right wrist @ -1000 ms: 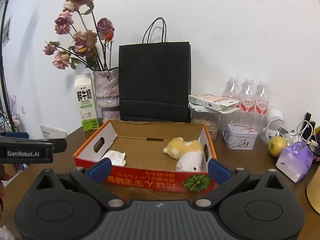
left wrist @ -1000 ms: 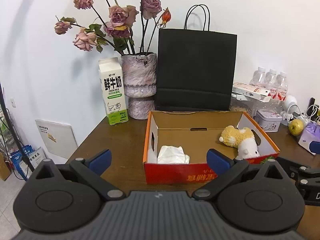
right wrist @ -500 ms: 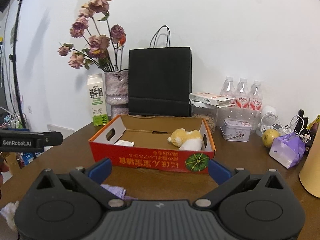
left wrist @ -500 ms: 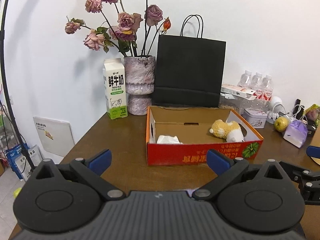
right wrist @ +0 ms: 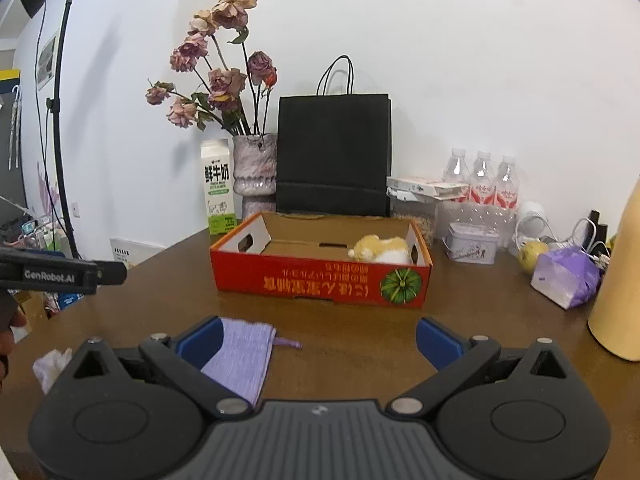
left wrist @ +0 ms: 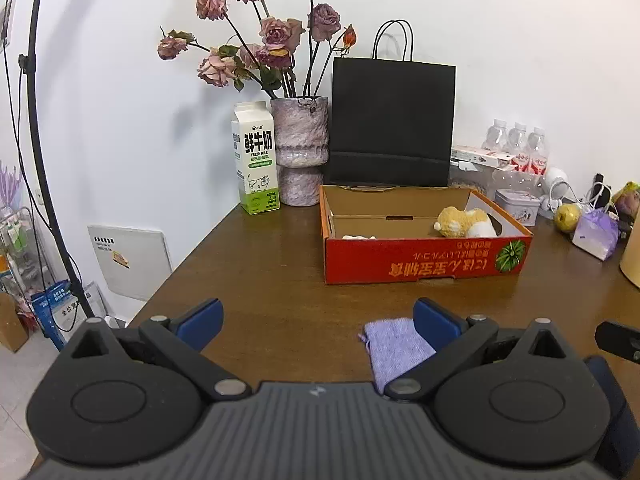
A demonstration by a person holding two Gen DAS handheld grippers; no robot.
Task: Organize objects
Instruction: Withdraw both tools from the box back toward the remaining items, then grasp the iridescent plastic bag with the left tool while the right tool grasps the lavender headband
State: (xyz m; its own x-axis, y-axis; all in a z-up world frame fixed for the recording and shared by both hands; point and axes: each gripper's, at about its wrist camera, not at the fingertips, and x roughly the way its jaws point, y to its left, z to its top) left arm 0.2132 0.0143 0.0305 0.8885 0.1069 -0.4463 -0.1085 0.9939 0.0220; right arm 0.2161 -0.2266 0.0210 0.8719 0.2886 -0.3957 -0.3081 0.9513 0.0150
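A red cardboard box (left wrist: 424, 258) (right wrist: 320, 276) stands open on the brown table, holding a yellow-and-white plush toy (left wrist: 464, 222) (right wrist: 382, 249) and a crumpled white tissue (left wrist: 359, 237). A flat purple pouch (left wrist: 394, 350) (right wrist: 242, 354) lies on the table near the front. My left gripper (left wrist: 318, 318) is open, with the pouch just inside its right finger. My right gripper (right wrist: 318, 334) is open too, the pouch beside its left finger. Neither holds anything. A second crumpled white tissue (right wrist: 50, 364) lies at the table's front left.
Behind the box stand a milk carton (left wrist: 256, 158), a vase of dried roses (left wrist: 300, 152) and a black paper bag (left wrist: 392, 124). Water bottles (right wrist: 482, 182), a tin (right wrist: 472, 242), an apple (right wrist: 532, 254), a purple packet (right wrist: 566, 276) and a tall yellow object (right wrist: 618, 284) crowd the right.
Both grippers have pulled back from the box towards the table's front. The purple pouch and the loose tissue have come into view. Both stay open.
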